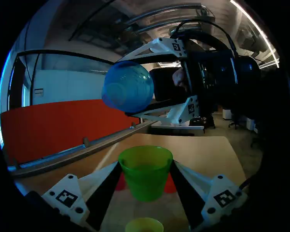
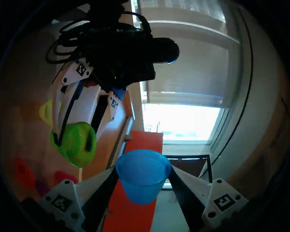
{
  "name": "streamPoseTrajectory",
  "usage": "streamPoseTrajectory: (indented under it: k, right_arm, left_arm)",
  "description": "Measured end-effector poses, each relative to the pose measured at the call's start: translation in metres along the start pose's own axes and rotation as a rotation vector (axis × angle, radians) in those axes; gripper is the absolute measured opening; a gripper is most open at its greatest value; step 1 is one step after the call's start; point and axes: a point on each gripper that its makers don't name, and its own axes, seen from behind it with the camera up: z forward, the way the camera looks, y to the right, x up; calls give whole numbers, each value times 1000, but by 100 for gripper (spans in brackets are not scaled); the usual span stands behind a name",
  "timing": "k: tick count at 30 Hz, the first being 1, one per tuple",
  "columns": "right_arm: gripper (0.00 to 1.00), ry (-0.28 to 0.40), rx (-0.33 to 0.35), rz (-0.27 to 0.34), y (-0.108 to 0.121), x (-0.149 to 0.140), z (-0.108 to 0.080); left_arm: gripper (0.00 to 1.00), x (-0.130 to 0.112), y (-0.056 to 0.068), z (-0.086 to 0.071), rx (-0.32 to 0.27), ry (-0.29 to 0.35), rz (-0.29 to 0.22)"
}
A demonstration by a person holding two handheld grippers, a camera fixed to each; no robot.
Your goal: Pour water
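Note:
My left gripper (image 1: 145,176) is shut on a green cup (image 1: 145,171), held upright above the wooden table (image 1: 199,154). Farther off, the right gripper (image 1: 172,79) holds a blue cup (image 1: 127,87) tipped on its side, above and behind the green one. In the right gripper view, my right gripper (image 2: 144,181) is shut on that blue cup (image 2: 143,179), rolled strongly sideways. The left gripper (image 2: 79,112) with the green cup (image 2: 73,143) shows at the left of that view. I cannot make out any water.
A yellow-green cup (image 1: 144,225) stands on the table below the green one, and small red pieces (image 1: 169,185) lie beside it. A red partition (image 1: 60,127) runs along the table's far edge. A bright window (image 2: 179,120) lies beyond.

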Motion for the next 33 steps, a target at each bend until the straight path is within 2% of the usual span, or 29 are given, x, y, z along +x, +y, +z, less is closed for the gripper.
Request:
streamPoseTrajectory:
  k: [9, 15, 27, 33]
  right_arm:
    - [91, 4, -7, 31, 2, -2, 2]
    - [90, 7, -16, 80, 3, -3, 2]
    - [91, 17, -34, 252, -4, -7, -3]
    - [91, 8, -25, 375, -16, -15, -8]
  left_arm:
    - [86, 0, -1, -1, 3, 0, -1]
    - [86, 1, -2, -1, 6, -3, 0]
    - [86, 0, -3, -2, 10, -12, 0]
    - [86, -1, -4, -3, 13, -15, -4]
